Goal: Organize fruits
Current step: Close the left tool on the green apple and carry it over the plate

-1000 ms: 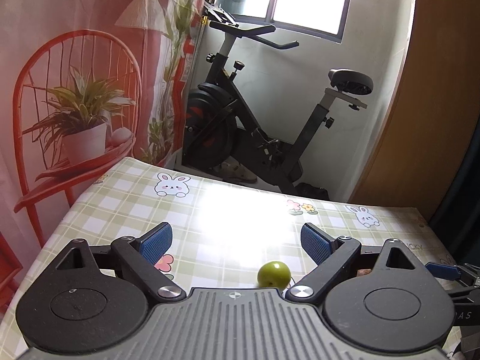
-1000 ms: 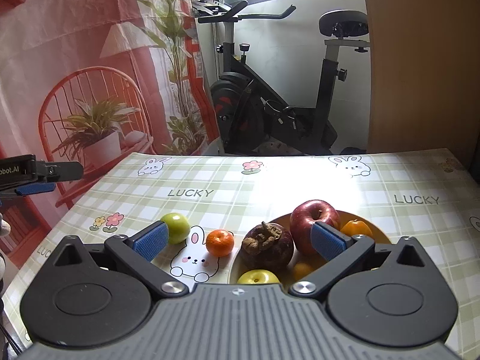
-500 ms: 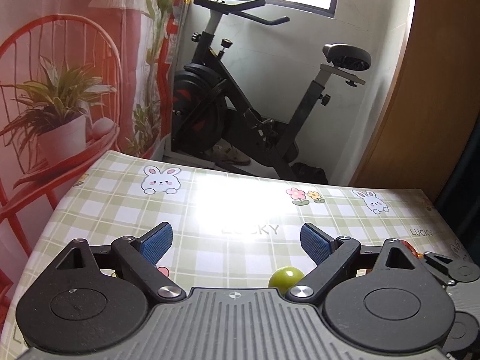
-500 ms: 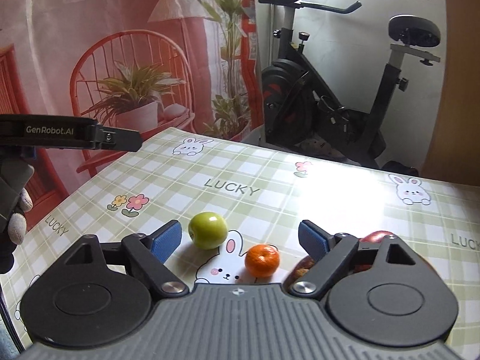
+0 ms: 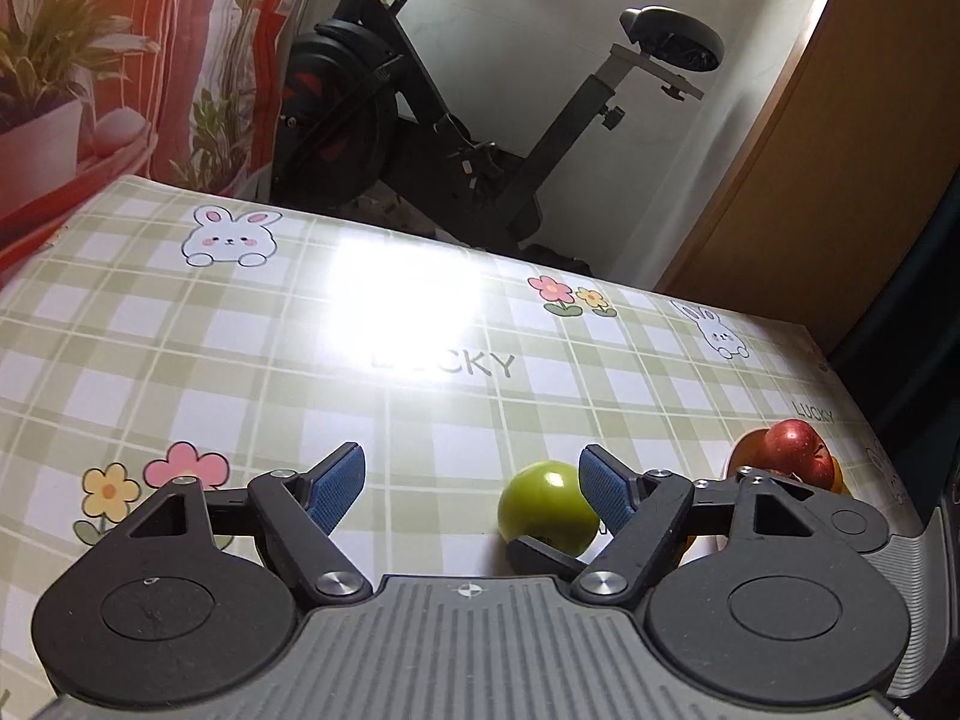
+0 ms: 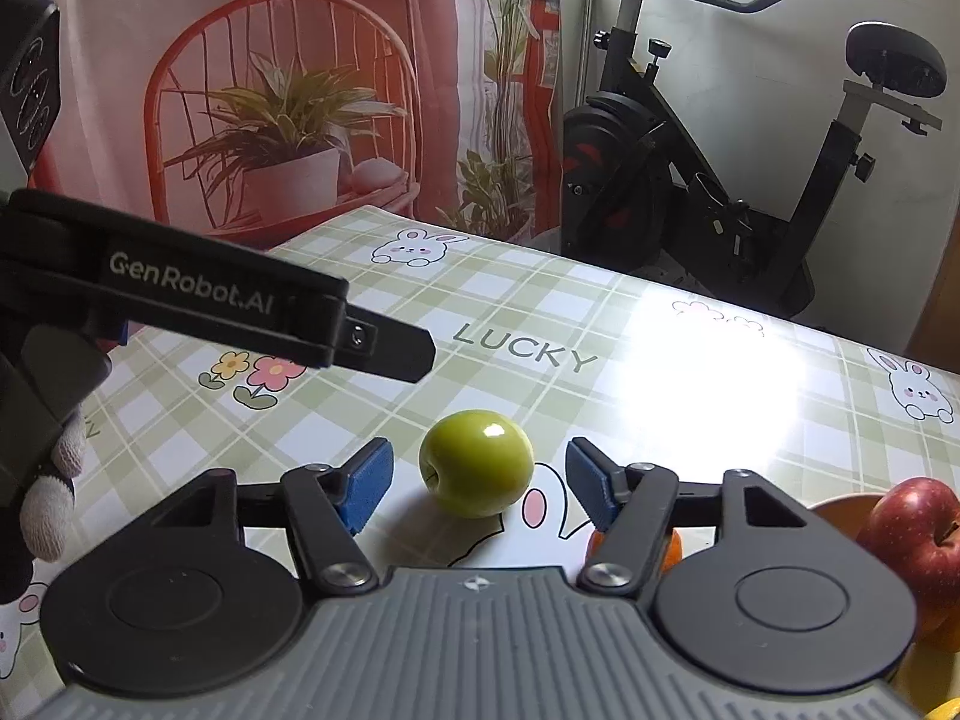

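The right tool (image 6: 477, 483) is hovering low over the desk (image 6: 660, 360) with its two blue pads spread wide, and the green apple (image 6: 476, 462) is lying between them, not touching either pad. The apple is resting on the checked cloth, partly over a printed rabbit. Only this view is showing a small orange fruit (image 6: 675, 546) peeking out behind the right finger, just beside the apple. A little further to the right, the red apple (image 6: 918, 534) is sitting in an orange plate (image 6: 837, 507), and something yellow is showing at the bottom corner, too cut off to name.

The left tool (image 5: 471, 483) is also standing with its pads spread and is pinching nothing. In its view the same green apple (image 5: 549, 507) is lying near the inner side of its right pad, but I cannot tell if it is touching. The red apple (image 5: 792, 447) is appearing further to the right, half hidden behind the finger.

The right view is also showing the left tool from the side, as a long black bar reaching over the desk, with a gloved hand (image 6: 51, 492) below it. Behind the desk, an exercise bike (image 6: 720, 168) is standing near the wall, and a red curtain (image 6: 270, 90) with a printed chair and plant is hanging to the left.
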A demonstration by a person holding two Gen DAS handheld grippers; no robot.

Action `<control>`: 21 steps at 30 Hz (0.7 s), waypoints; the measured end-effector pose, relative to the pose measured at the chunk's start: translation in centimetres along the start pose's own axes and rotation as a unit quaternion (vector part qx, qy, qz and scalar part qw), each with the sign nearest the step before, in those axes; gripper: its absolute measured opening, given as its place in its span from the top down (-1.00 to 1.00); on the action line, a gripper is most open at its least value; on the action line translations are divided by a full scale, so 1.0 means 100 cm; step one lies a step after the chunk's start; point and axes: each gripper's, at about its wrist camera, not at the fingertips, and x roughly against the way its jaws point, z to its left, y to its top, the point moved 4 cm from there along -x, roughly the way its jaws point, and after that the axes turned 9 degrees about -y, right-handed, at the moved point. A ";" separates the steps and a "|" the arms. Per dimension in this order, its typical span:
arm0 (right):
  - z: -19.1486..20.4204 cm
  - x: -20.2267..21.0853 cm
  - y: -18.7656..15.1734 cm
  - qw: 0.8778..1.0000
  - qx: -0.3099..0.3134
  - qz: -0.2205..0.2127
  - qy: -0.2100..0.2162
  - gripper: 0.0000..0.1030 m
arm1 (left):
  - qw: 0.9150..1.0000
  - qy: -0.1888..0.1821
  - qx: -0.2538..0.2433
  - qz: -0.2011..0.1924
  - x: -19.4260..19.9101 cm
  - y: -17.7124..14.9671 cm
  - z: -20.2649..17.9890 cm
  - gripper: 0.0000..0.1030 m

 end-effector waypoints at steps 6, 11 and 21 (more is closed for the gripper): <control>0.001 -0.016 -0.006 1.000 -0.007 0.011 -0.006 -0.12 | 0.999 -0.023 0.004 0.022 -0.019 -0.009 -0.002 -0.53; 0.001 -0.021 -0.007 1.000 -0.016 0.014 0.001 -0.04 | 0.999 -0.038 0.011 0.028 -0.026 -0.017 -0.001 -0.39; -0.002 -0.015 -0.011 0.999 -0.038 0.013 0.006 0.02 | 0.998 -0.057 -0.003 0.039 -0.021 -0.026 -0.020 0.07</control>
